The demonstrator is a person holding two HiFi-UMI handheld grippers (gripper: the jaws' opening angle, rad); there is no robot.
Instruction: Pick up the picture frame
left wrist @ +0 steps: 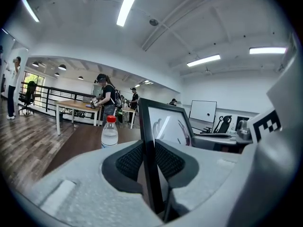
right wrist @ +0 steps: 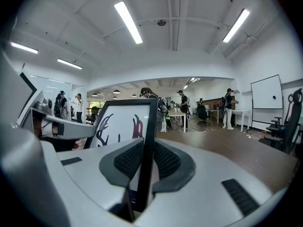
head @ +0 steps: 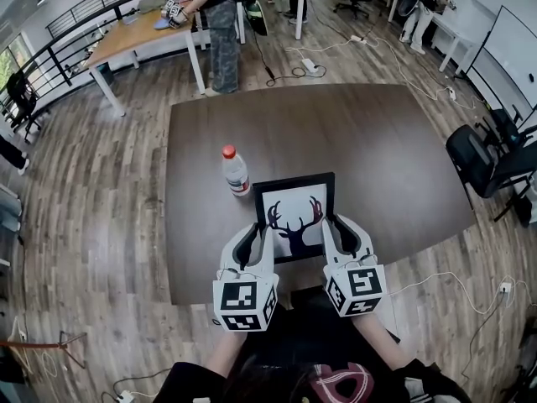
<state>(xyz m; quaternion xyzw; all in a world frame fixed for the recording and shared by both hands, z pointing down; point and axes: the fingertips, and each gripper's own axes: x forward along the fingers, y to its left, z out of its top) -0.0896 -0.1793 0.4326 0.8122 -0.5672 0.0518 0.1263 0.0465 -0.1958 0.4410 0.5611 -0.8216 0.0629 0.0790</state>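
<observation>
A black picture frame with a deer-antler print is held above the dark brown table, near its front edge. My left gripper is shut on the frame's left side and my right gripper is shut on its right side. In the left gripper view the frame's black edge stands clamped between the ribbed pads. The right gripper view shows the frame's other edge pinched the same way, with the print facing left.
A clear water bottle with a red cap stands on the table just left of the frame. A black office chair is at the right. A person stands by a light wooden table at the back. Cables lie on the floor.
</observation>
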